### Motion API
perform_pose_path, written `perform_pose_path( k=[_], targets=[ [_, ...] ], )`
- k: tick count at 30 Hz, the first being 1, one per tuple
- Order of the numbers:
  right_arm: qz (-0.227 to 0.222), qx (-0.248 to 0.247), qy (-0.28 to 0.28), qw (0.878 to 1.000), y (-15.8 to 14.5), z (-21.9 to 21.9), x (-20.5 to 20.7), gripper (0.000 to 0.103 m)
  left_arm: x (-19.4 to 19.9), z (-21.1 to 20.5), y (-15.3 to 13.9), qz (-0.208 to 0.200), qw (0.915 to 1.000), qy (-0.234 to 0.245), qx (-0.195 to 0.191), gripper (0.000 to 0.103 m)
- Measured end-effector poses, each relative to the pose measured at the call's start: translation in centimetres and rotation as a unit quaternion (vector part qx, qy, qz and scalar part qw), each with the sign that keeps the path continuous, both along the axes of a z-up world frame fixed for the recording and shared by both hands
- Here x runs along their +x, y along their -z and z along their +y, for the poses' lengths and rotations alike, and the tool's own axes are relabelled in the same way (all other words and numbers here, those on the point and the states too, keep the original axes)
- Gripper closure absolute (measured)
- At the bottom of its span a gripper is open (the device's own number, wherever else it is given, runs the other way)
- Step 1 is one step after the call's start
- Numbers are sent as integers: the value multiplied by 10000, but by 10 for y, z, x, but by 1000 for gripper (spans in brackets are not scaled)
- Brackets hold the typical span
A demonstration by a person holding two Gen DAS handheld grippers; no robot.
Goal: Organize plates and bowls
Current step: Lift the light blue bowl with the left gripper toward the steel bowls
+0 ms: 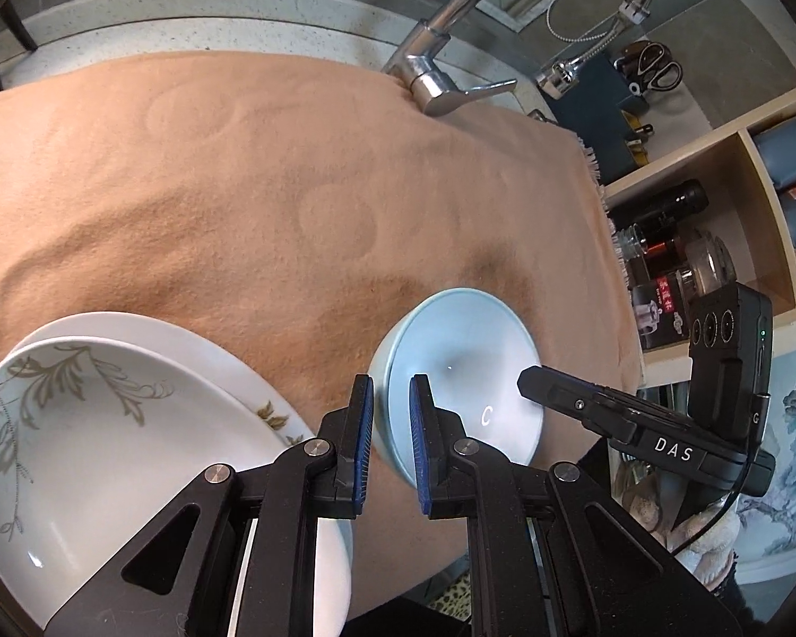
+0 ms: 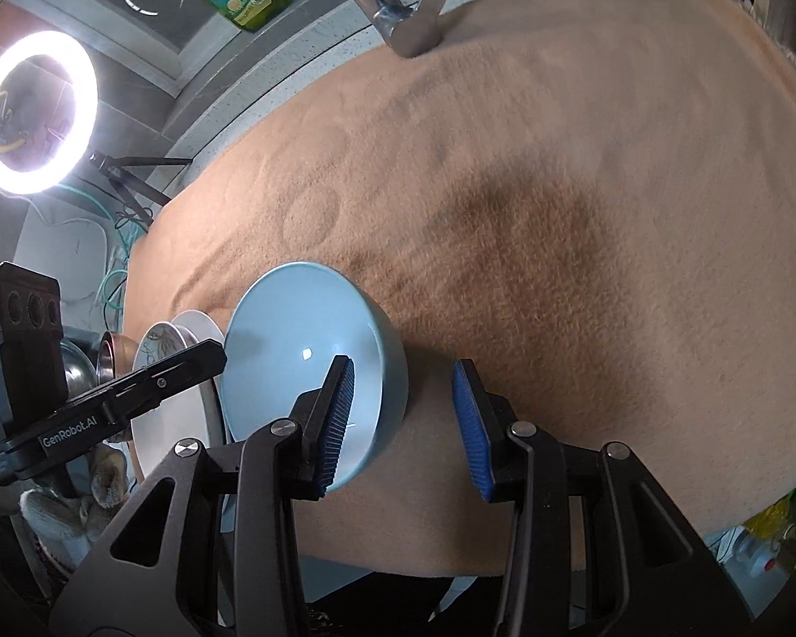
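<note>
We find two white floral plates [image 1: 95, 424] stacked, while the left gripper [image 1: 391, 424], apparently pinching the pale-blue ceramic bowl's [image 1: 467, 371] rim, leaves placement pending; right gripper [image 2: 403, 419] part-open, empty.

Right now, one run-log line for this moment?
left gripper: jaws shut on blue bowl rim | right gripper: jaws part open, straddling bowl's opposite wall | plates: stacked beside bowl | surface: tan cloth
</note>
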State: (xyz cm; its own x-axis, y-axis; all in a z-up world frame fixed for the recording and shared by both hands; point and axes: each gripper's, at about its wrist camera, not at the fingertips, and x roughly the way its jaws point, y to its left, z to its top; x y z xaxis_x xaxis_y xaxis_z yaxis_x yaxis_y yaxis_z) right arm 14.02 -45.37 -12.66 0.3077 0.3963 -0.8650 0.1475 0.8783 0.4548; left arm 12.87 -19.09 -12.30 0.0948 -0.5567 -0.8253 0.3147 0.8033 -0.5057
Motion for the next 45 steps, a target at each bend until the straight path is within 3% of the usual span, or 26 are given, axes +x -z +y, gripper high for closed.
perform_pose_path(
  k=[3, 9, 14, 31, 45],
  targets=[
    [41, 45, -36, 10000, 5, 2, 1, 65, 0, -2, 3, 16, 10000, 32, 20, 91],
    [82, 75, -131, 9999, 10, 10, 3, 86, 0, -5, 4, -14, 9999, 126, 20, 92],
    [80, 56, -99, 9999, 10, 12, 5, 90, 0, -4, 5, 8, 9999, 122, -13, 92],
    [-432, -74, -373, 9983, -42, 48, 13, 90, -10, 46, -43, -511, 9977, -285, -346, 92],
    [-867, 35, -1313, 9875, -83, 142, 27, 90, -27, 136, -74, -842, 9881, -1211, -442, 92]
  ],
)
